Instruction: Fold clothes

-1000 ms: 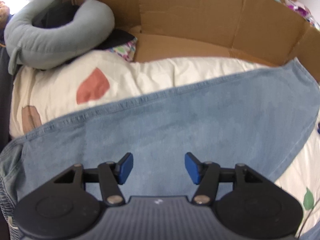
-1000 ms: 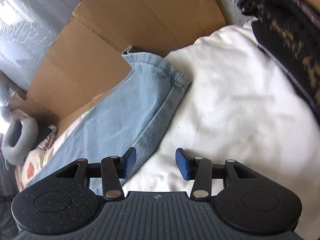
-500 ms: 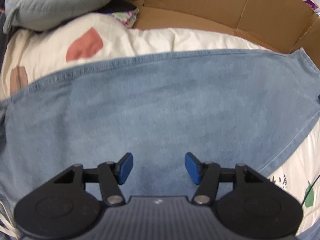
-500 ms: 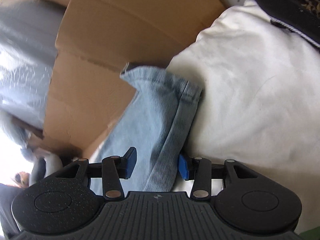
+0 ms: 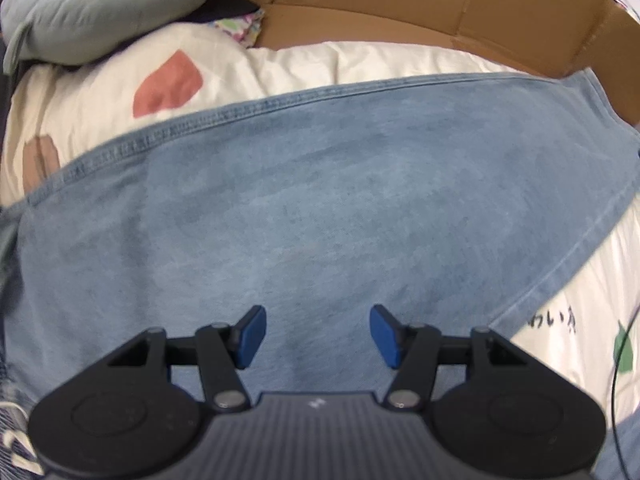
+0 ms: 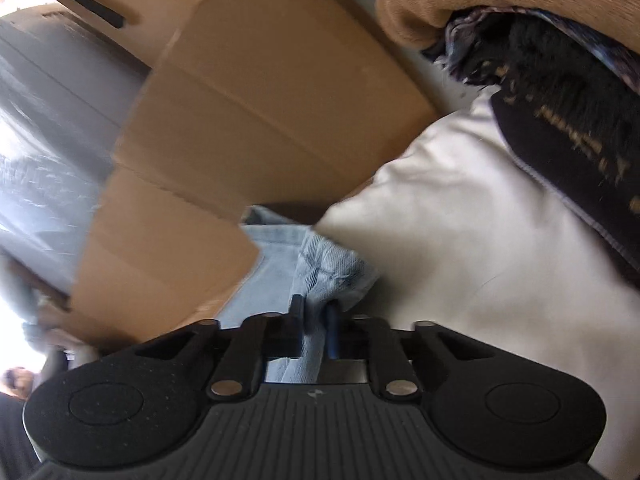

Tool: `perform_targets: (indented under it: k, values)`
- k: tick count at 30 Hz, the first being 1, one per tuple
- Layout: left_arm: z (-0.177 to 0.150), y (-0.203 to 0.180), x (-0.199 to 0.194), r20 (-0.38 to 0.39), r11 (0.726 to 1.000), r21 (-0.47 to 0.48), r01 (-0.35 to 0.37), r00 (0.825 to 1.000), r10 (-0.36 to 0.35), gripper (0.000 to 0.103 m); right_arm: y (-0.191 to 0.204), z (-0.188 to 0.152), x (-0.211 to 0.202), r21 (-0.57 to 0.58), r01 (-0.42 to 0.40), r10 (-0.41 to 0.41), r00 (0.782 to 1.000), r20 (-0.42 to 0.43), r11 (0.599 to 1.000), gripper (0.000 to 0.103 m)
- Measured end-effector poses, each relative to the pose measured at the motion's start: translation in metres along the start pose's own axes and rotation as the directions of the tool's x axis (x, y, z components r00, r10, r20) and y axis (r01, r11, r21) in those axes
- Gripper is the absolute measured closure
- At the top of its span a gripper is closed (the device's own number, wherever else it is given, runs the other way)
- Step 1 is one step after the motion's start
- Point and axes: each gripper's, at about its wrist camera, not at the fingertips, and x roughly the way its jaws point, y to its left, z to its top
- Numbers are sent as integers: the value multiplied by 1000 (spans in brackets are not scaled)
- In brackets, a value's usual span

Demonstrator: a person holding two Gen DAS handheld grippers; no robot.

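Left gripper (image 5: 318, 336) over blue denim garment (image 5: 320, 208), jaws apart, nothing between; grey neck pillow (image 5: 100, 12) behind

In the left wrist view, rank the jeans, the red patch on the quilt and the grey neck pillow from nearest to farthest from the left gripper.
1. Jeans, directly under the left gripper.
2. Red patch, upper left, on the quilt.
3. Grey neck pillow, top left corner.
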Motion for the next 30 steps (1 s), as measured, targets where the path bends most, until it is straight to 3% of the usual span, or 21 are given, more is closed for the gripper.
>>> perform_targets:
  k: [4,8,13,16,18,22,27,30]
  values:
    - [-4,8,-8,-13,1000,19,-6,1000,7,43,9,3,-8,-112,96,-94,995,23,989,101]
    - [-11,17,-11,-28,999,34,-14,999,15,43,12,6,-10,-148,176,-172,984,37,973,101]
    - [-27,28,-7,-45,999,38,-10,999,11,43,7,3,6,-213,252,-257,966,1,944,99]
    - [-41,34,-2,-56,1000,23,-6,998,8,43,14,5,7,-271,287,-294,956,17,919,93]
    - [-50,38,2,-65,1000,4,1,998,-1,43,20,6,4,-309,340,-339,939,58,888,82]
    - [-64,41,14,-96,1000,-2,7,995,-7,43,24,12,-6,-312,400,-391,916,95,862,81]
    - [-66,45,28,-122,1000,12,16,992,-14,42,35,10,-25,-340,345,-336,938,87,875,81]
    - [-65,49,34,-127,999,-34,23,992,-27,41,43,4,-31,-376,311,-304,949,79,873,80]
